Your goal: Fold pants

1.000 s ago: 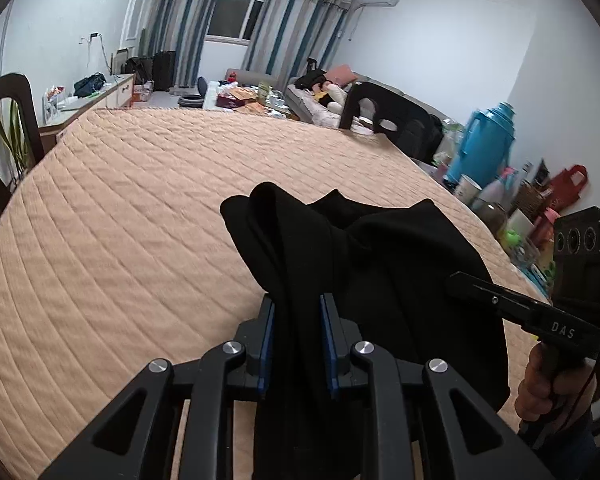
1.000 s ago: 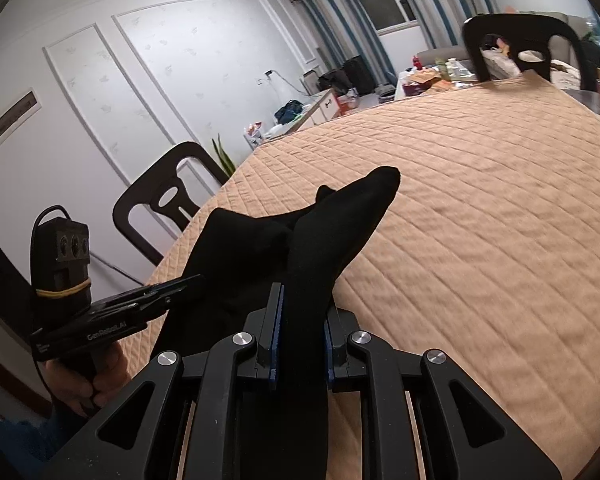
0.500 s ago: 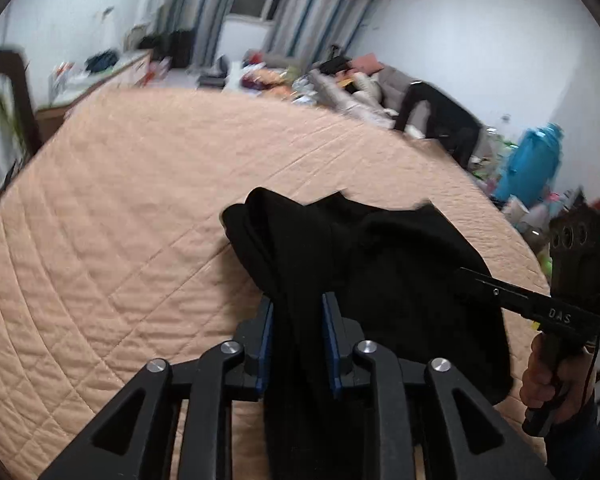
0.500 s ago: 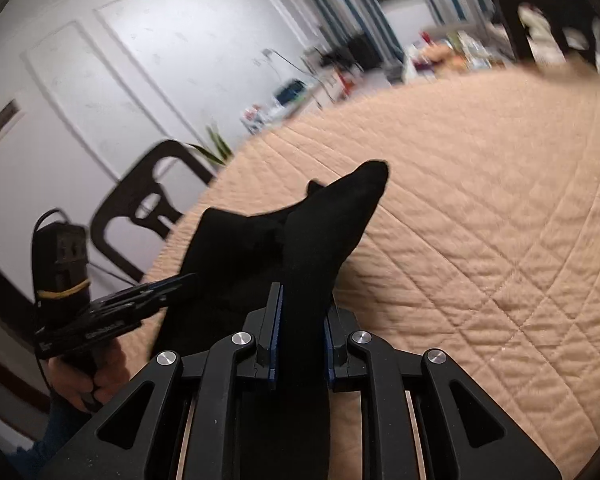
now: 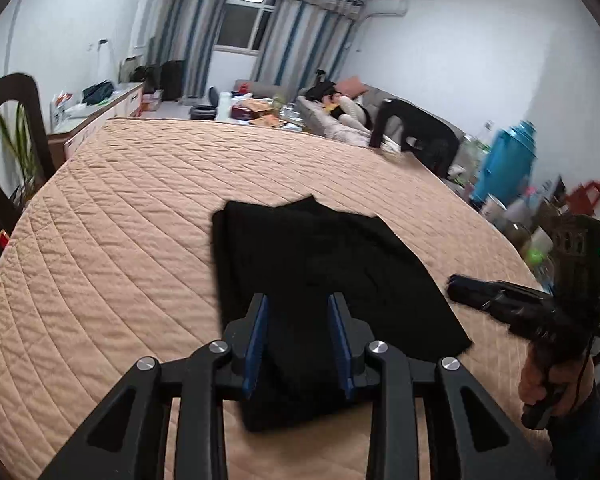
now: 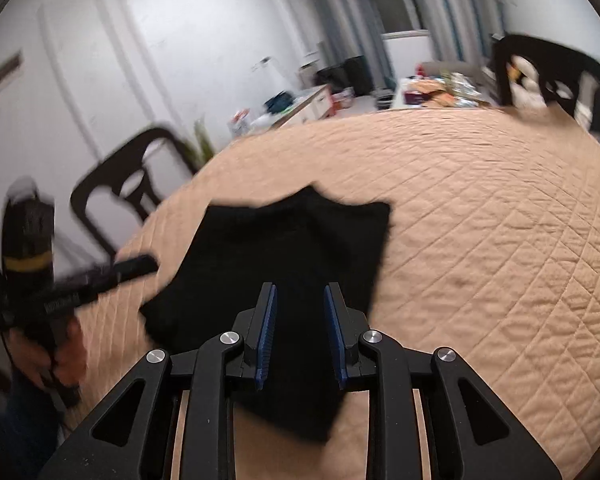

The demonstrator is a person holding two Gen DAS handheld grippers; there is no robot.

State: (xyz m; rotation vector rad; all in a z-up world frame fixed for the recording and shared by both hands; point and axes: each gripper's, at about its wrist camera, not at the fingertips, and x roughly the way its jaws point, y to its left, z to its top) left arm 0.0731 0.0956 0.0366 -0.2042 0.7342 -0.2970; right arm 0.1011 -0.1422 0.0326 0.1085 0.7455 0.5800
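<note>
The black pants (image 5: pixel 320 264) lie flat as a folded, roughly square stack on the peach quilted cover (image 5: pixel 120 240). My left gripper (image 5: pixel 298 320) hovers over their near edge. Its jaws are opening and the blue pads (image 5: pixel 256 336) stand apart without pressing the cloth below them. In the right wrist view the pants (image 6: pixel 300 240) look the same. My right gripper (image 6: pixel 300 312) is over their near edge with its jaws also opening, and its pads (image 6: pixel 268 320) are clear of the fabric. Each gripper also shows from the side in the other's view: the right gripper (image 5: pixel 460 284) and the left gripper (image 6: pixel 140 264).
A dark chair (image 6: pixel 120 184) stands at the left edge of the cover and another chair (image 5: pixel 416 136) at the far right. A teal flask (image 5: pixel 508 160) and assorted clutter crowd the right side. A person's hand (image 5: pixel 540 376) holds the right gripper's handle.
Both grippers were shut on raised folds of the pants. Now the jaws have parted, the cloth has dropped flat onto the cover, and both grippers have drawn back toward its near edge.
</note>
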